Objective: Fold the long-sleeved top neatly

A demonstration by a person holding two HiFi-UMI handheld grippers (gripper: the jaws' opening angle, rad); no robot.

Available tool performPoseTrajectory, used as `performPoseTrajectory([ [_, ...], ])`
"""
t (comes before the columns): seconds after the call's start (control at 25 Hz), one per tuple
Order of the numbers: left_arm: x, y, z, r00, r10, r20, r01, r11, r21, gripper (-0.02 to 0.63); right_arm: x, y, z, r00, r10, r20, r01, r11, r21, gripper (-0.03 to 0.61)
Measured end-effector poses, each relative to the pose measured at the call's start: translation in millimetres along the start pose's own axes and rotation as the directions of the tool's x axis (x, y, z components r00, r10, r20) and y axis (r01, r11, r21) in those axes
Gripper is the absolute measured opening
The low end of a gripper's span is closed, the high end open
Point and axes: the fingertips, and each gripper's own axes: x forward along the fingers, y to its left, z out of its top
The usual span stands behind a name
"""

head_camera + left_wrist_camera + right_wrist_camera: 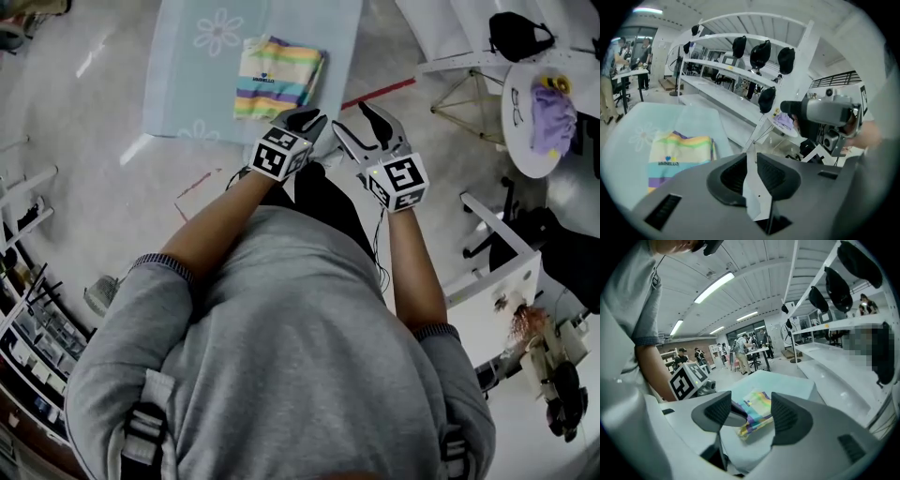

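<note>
The long-sleeved top point(277, 77), striped in pastel colours, lies folded into a compact rectangle on the light blue table point(187, 84). Both grippers hang in the air at the table's near edge, close to the person's body and off the cloth. My left gripper point(307, 120) has its jaws a narrow gap apart with nothing between them point(751, 171); the folded top point(679, 152) lies ahead to its left. My right gripper point(361, 127) stands open and empty point(750, 411), and through its gap the folded top point(754, 416) shows on the table.
A round white side table point(539, 141) with a purple cloth point(553, 117) stands at the right. White shelf racks point(740, 79) carry black objects beyond the table. A red tape line point(380, 92) marks the floor. Cluttered shelving point(28, 309) runs along the left.
</note>
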Motion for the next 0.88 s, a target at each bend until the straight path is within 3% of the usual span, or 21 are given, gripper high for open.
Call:
performPoseTrajectory([
  [0.28, -103.3, 23.9, 56.3, 0.987, -0.014, 0.159, -0.003, 0.994, 0.105, 0.072, 4.0, 54.9, 49.1, 0.998, 0.020, 0.055, -0.018, 0.999, -0.036, 0.281],
  [0.48, -169.3, 39.2, 86.6, 0.969, -0.072, 0.235, 0.022, 0.978, 0.206, 0.054, 13.4, 100.5, 84.1, 0.995, 0.017, 0.100, -0.011, 0.998, -0.061, 0.282],
  [0.88, -279.2, 34.4, 126.7, 0.919, -0.223, 0.325, 0.083, 0.916, 0.393, 0.015, 22.7, 171.8, 126.5, 0.980, -0.072, 0.185, 0.088, 0.993, -0.083, 0.270],
])
